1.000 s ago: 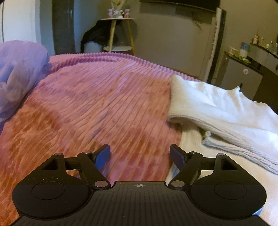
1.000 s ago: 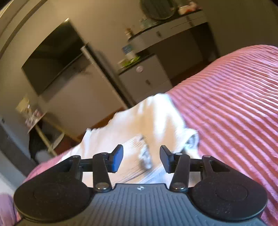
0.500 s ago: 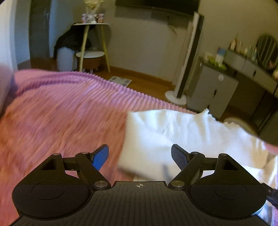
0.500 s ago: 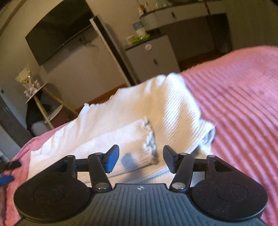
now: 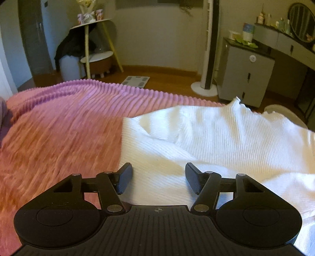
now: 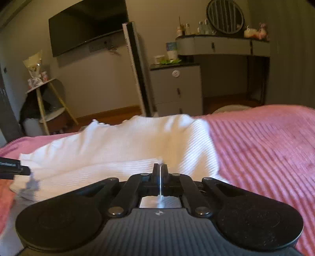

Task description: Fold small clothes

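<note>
The right gripper [image 6: 160,178] has its jaws pressed together on a thin fold of the white ribbed garment [image 6: 122,149], a sliver of white cloth showing between the two pads. The left gripper [image 5: 158,178] has its jaws spread wide, nothing between them, poised over the near left edge of the same white ribbed garment [image 5: 216,141]. From the right wrist view, a dark tip of the left gripper [image 6: 13,167] shows at the garment's left end.

The garment lies on a pink ribbed bedspread [image 5: 59,128], partly folded, with a folded layer on top nearest the grippers and a wavy frilled hem at its far edge. Bedspread extends to the left of the garment in the left view and to its right in the right view.

Beyond the garment, off the bed, stand a white tower fan [image 5: 206,49] and, right of it, a grey drawer cabinet [image 6: 177,88] with small containers on top; any labels are too blurred to read. Further right of the garment is a grey dressing table [image 6: 222,45] with a round mirror [image 6: 225,15] and small bottles. Far left of the garment is a round tiered side table [image 5: 92,39] holding a bouquet and cups. A flat floor scale [image 5: 135,80] lies just beyond the bed. A dark wall television [image 6: 86,25] hangs above.
</note>
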Demonstrator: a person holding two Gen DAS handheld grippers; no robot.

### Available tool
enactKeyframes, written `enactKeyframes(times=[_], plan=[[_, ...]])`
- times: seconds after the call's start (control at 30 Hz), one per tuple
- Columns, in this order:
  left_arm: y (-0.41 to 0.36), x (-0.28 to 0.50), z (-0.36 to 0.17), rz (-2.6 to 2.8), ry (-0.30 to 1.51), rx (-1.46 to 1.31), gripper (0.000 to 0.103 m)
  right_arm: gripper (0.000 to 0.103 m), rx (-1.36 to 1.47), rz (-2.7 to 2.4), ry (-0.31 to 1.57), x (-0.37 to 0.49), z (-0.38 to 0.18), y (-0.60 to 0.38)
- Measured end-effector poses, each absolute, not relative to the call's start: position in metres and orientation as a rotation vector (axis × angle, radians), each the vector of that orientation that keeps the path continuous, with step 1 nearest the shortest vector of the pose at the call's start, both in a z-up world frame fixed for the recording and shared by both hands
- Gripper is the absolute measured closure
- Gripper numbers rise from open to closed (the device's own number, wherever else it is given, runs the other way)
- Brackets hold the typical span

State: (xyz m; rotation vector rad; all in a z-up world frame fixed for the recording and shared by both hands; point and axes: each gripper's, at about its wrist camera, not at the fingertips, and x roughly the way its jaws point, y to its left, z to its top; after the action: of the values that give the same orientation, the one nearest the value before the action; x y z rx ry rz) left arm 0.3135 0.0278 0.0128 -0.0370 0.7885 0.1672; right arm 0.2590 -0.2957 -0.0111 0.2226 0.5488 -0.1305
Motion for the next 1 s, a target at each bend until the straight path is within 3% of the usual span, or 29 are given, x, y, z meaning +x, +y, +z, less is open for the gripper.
enactKeyframes(times=[0.13,0.2,0.27,0.33,0.53,0.6,0.63,0.67,1.0], plan=[[0.023,0.312,0.014,0.158,0.772,-0.023,0.037,0.1,0.343,-0.085,0.619,0.261,-0.018,-0.308],[0.021,0.312,0.011,0.156,0.776,-0.009,0.037,0.091,0.376,-0.082,0.633,0.26,-0.023,-0.309],[0.021,0.311,0.01,0.155,0.779,0.002,0.037,0.065,0.412,-0.087,0.638,0.26,-0.028,-0.313],[0.021,0.31,0.009,0.151,0.779,0.004,0.036,0.057,0.459,-0.078,0.643,0.262,-0.034,-0.315],[0.017,0.311,0.002,0.159,0.788,0.03,0.034,0.057,0.485,-0.024,0.659,0.267,-0.041,-0.307],[0.015,0.311,0.001,0.154,0.786,0.036,0.032,0.067,0.438,0.002,0.665,0.269,-0.039,-0.3],[0.014,0.31,0.001,0.148,0.786,0.038,0.031,0.086,0.399,0.007,0.667,0.27,-0.037,-0.295],[0.013,0.309,0.001,0.145,0.785,0.04,0.031,0.092,0.357,0.001,0.672,0.271,-0.036,-0.29],[0.008,0.303,0.003,0.116,0.77,0.04,0.031,0.095,0.131,-0.129,0.575,0.263,-0.016,-0.279]])
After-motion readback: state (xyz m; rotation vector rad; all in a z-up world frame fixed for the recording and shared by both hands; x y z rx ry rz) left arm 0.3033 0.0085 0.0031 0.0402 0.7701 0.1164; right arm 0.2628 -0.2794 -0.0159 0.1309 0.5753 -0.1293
